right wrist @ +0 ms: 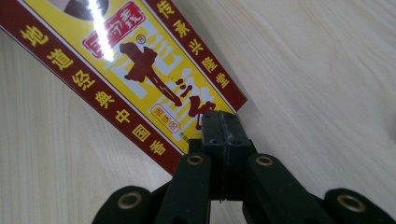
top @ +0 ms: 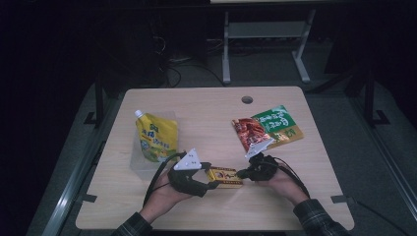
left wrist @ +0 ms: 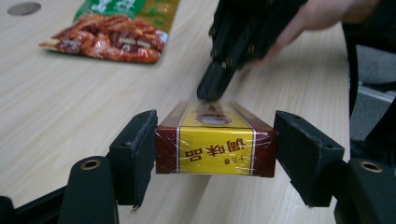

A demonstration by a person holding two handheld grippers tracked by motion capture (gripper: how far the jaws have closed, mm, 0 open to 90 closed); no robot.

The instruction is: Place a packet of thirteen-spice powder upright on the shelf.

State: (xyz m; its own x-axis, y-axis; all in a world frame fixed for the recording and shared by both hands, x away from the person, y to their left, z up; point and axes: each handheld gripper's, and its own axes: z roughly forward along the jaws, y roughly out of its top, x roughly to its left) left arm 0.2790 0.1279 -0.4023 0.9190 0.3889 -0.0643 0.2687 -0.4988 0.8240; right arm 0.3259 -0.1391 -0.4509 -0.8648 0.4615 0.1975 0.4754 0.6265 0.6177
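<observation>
One yellow spice box [left wrist: 215, 149] between left hand-held gripper [left wrist: 215, 154] pads.

Beyond my tool, a pale wooden table [top: 295, 196] stands on grey floor [top: 265, 69]; a white desk frame [top: 265, 34] sits in darkness.

The high view is dim, its upper half and corners sinking into near black, while the pale wooden counter [top: 216, 113] is softly lit. In the right gripper view, white glare streaks the glossy yellow-and-maroon box [right wrist: 135, 70] at upper left. The left gripper view blurs toward its top.
</observation>
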